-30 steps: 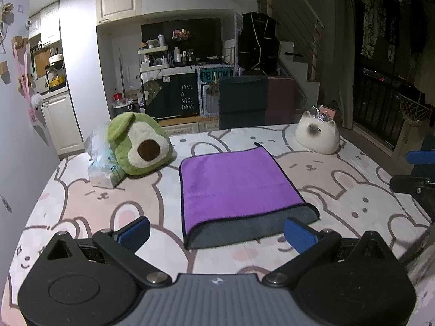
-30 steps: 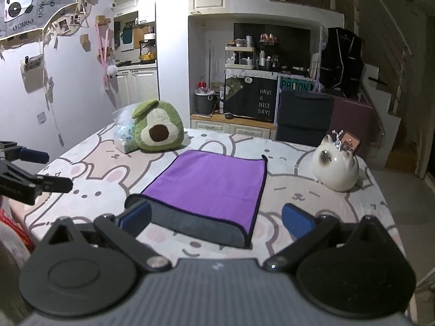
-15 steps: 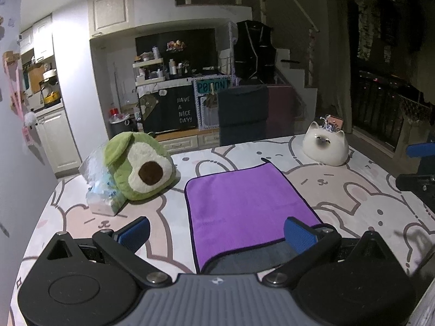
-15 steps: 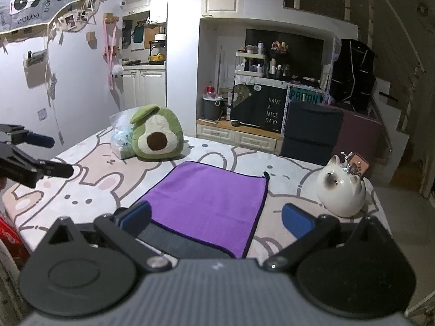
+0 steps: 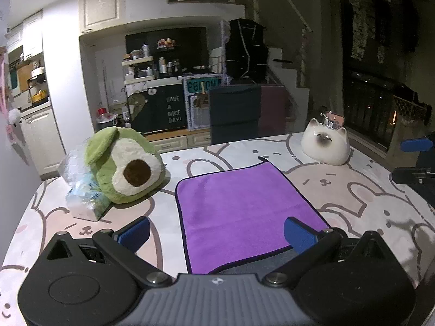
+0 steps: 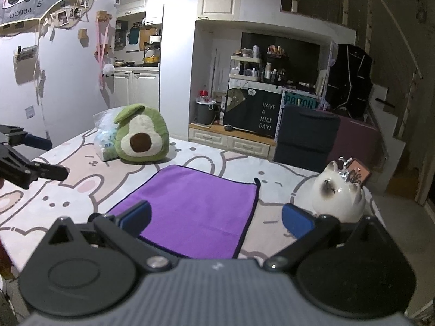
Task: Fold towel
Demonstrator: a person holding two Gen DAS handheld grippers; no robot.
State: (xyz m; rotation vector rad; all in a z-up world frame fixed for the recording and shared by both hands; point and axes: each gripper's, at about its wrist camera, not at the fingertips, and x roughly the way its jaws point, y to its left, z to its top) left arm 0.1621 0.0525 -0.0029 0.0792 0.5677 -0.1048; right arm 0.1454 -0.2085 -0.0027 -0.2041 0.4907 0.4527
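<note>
A purple towel (image 5: pixel 244 206) with a dark edge lies flat on the bunny-print table cover (image 5: pixel 367 198); its grey underside shows at the near edge. It also shows in the right wrist view (image 6: pixel 195 206). My left gripper (image 5: pixel 217 235) is open and empty, raised over the towel's near edge. My right gripper (image 6: pixel 216 218) is open and empty, raised over the towel's near right side. Each gripper shows at the edge of the other's view: the right one (image 5: pixel 416 160), the left one (image 6: pixel 35 160).
A green avocado plush (image 5: pixel 125 165) leans on a clear plastic bag (image 5: pixel 78 187) at the back left. A white cat-shaped ceramic (image 5: pixel 325 146) stands at the back right. A dark chair (image 5: pixel 235 114) stands behind the table.
Both grippers have risen and drawn back toward the near edge of the table. The towel lies where it was, and its near grey edge is now mostly hidden behind the grippers.
</note>
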